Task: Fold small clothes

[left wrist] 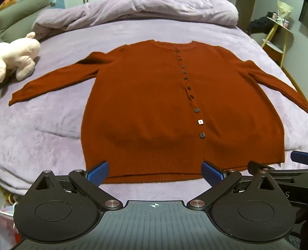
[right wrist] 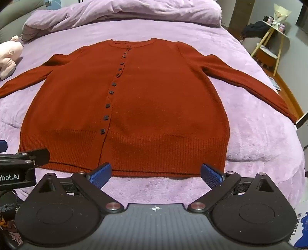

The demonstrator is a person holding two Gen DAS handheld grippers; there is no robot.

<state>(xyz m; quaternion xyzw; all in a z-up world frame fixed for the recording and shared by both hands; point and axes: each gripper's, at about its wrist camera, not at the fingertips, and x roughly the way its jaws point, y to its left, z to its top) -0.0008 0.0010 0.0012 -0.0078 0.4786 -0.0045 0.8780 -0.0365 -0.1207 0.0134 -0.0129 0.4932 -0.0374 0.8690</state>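
Observation:
A rust-red buttoned cardigan (left wrist: 150,100) lies flat and face up on the bed, sleeves spread out to both sides, hem toward me. It also shows in the right wrist view (right wrist: 154,100). My left gripper (left wrist: 155,172) is open and empty, hovering just before the hem, left of the button line. My right gripper (right wrist: 156,174) is open and empty, just before the hem's right half. The right gripper's arm shows at the right edge of the left wrist view (left wrist: 269,171), and the left gripper's arm at the left edge of the right wrist view (right wrist: 23,157).
The bed has a lilac fleece cover (left wrist: 48,123), with a bunched lilac duvet (left wrist: 134,11) at the head. A pink plush toy (left wrist: 17,57) lies by the left sleeve. A yellow-legged side table (right wrist: 273,38) stands beyond the bed's right edge.

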